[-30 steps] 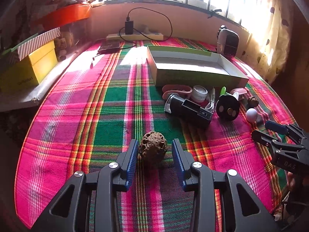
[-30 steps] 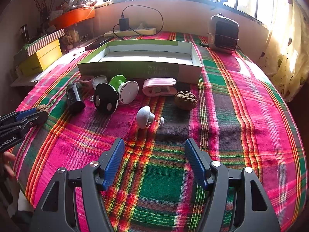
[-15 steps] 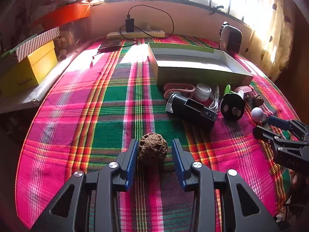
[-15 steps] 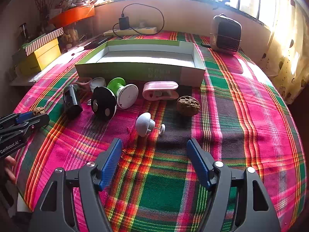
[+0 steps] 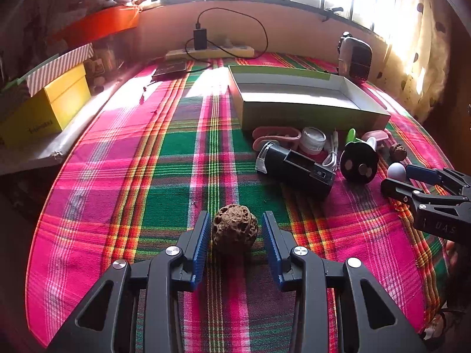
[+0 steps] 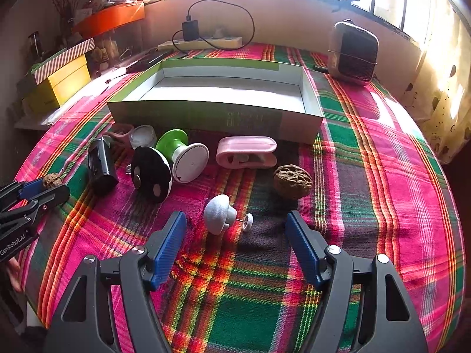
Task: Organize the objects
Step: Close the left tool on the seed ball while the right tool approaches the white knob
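I have my left gripper [image 5: 236, 236] spread around the brown, deeply wrinkled walnut-like ball [image 5: 234, 228], which sits on the plaid-covered counter [image 5: 117, 176] well in front of the open shallow cardboard box [image 5: 306, 100]. The left blue pad looks touching or nearly so; a gap shows on the right, so nothing is clamped yet. I judge the ball light, hard and stiff, and its pitted shell should bite well against the ribbed pads; I would take it across its widest middle, since its rounded form could roll on the cloth.

My right gripper [image 6: 235, 244] stands released at full spread, holding nothing, with the small white mushroom-shaped plastic piece [image 6: 219, 213] just ahead between its fingers, also in front of the box. That piece looks smooth and light, with a thin pin to a small disc, which I would treat as fragile; the domed cap is the safer hold. A second wrinkled brown nut [image 6: 293, 181] lies nearer the box.
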The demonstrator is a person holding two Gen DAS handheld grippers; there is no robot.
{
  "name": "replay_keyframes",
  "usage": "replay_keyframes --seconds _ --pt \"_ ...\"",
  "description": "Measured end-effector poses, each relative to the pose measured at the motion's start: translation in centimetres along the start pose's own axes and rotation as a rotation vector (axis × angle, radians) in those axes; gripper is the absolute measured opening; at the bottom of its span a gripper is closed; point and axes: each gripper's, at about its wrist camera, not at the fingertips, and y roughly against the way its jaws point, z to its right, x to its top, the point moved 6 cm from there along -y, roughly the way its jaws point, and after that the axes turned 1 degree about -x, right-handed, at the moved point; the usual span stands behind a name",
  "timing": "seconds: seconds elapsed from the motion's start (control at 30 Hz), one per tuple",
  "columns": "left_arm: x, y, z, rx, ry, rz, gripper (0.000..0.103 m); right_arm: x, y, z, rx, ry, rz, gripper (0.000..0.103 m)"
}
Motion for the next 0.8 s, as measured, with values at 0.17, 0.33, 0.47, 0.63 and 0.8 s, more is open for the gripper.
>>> replay_keyframes --seconds 0.17,0.33,0.47,0.63,0.8 --pt "0.05 0.01 -0.06 -0.004 0.008 0.000 0.034 0.39 -0.29 0.14 -0.001 0.002 -0.016 0.070" --pt "0.04 0.06 -0.17 -0.007 0.012 0.001 0.034 0.51 -0.38 0.15 -0.002 0.002 -0.019 0.070" --pt "0.08 0.09 -0.33 -0.011 0.023 0.000 0.033 0.49 -0.36 0.19 -0.001 -0.001 -0.018 0.070" --pt "0.10 0.09 -0.42 -0.017 0.035 -0.002 0.032 0.38 -0.28 0.24 -0.003 -0.006 -0.013 0.070" --pt "0.10 0.07 -0.46 -0.012 0.044 -0.004 0.028 0.28 -0.07 0.17 -0.005 -0.011 -0.003 0.064"
